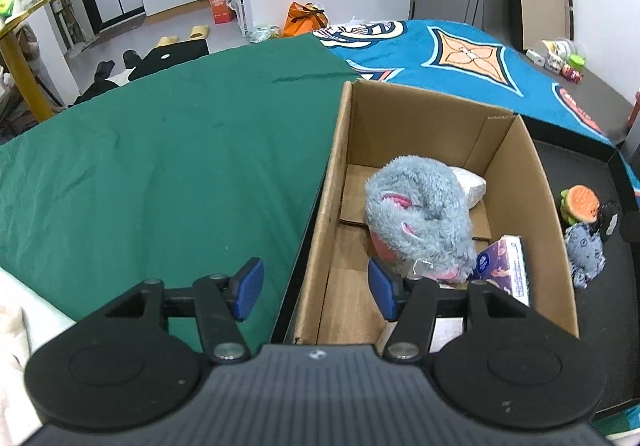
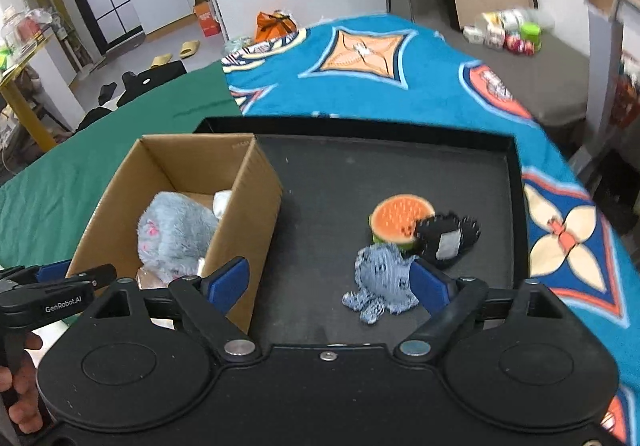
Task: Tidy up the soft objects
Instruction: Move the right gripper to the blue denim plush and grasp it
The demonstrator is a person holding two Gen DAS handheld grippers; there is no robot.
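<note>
Grey fluffy plush (image 1: pixel 420 217) sits inside the cardboard box (image 1: pixel 532 181), a white soft item (image 1: pixel 472 185) behind it and a purple patterned packet (image 1: pixel 506 268) leaning at the near right corner. Box stands on the left part of a black tray (image 2: pixel 400 165). On the tray right of the box — blue octopus plush (image 2: pixel 378 282), burger plush (image 2: pixel 396 217) and a black pouch (image 2: pixel 448 240), all bunched and touching. Left tool (image 1: pixel 316 288) jaws spread wide, empty, straddling the box's left wall. Right tool (image 2: pixel 330 282) also wide open, empty, right fingertip just beside the octopus. Tray rests on a bed — green sheet (image 1: pixel 160 149), blue patterned blanket (image 2: pixel 400 85).
</note>
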